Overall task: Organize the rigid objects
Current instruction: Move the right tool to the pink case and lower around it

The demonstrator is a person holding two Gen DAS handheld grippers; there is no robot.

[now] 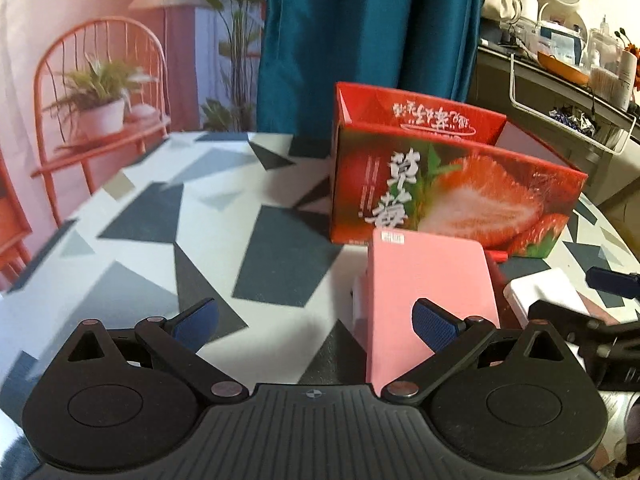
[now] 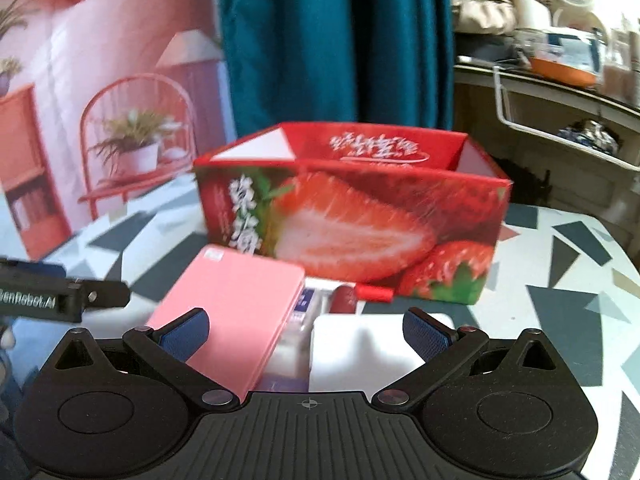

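grippers — left (image 1: pixel 316 324) and right (image 2: pixel 306 330) — both wide open, empty; pink case (image 1: pixel 430 304) beside strawberry box (image 1: pixel 452 196).

A teal curtain (image 1: pixel 368 36) hung top centre, and to its left a pink backdrop (image 1: pixel 60 8) showed a printed lamp, orange chair and potted plant. At upper right a cluttered dark shelf (image 1: pixel 560 72) held white containers, while the geometric grey-and-white tabletop (image 1: pixel 192 216) filled the middle.
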